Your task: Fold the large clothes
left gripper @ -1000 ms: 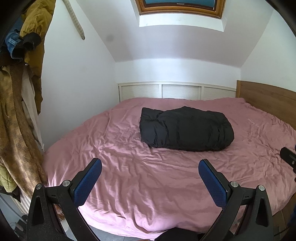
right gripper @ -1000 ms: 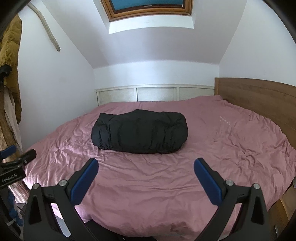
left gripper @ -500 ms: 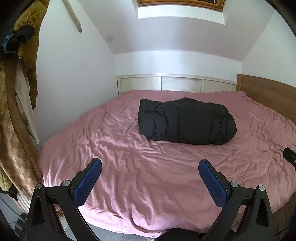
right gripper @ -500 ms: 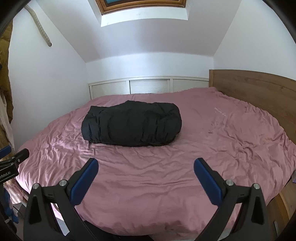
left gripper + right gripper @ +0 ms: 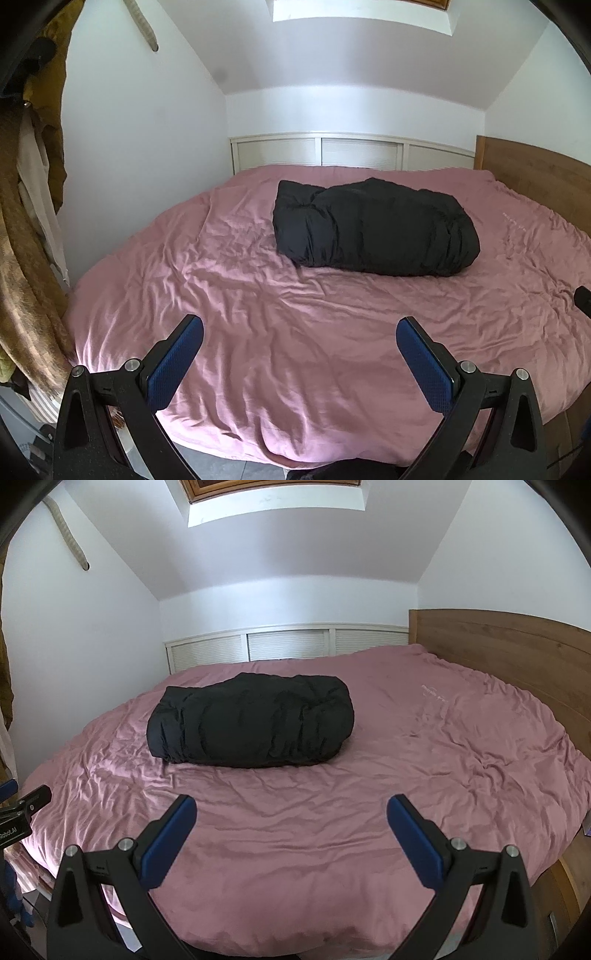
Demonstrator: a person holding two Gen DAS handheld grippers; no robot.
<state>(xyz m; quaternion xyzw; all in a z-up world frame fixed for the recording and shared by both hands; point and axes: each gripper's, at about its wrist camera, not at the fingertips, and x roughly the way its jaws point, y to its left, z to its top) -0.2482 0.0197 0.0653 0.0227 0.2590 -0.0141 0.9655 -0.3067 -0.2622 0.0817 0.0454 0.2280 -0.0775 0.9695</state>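
A black puffy garment (image 5: 373, 227) (image 5: 251, 720) lies bundled into a thick roll toward the far half of the bed, on a wrinkled pink cover (image 5: 280, 325) (image 5: 332, 812). My left gripper (image 5: 299, 332) hovers over the near edge of the bed, open, nothing between its blue pads. My right gripper (image 5: 291, 808) is likewise open and empty above the near part of the cover. Both stand well short of the garment. The tip of the right gripper shows at the right edge of the left wrist view, and the left gripper's body (image 5: 22, 812) at the left edge of the right wrist view.
Coats and a brown checked cloth (image 5: 26, 258) hang at the left beside the bed. A wooden headboard (image 5: 498, 653) runs along the right side. White louvred panels (image 5: 288, 646) line the far wall under a sloped ceiling with a skylight (image 5: 273, 498).
Both views have tilted downward and moved a little closer to the bed; the skylight has slid toward the top edge. The garment has not moved and both grippers remain open.
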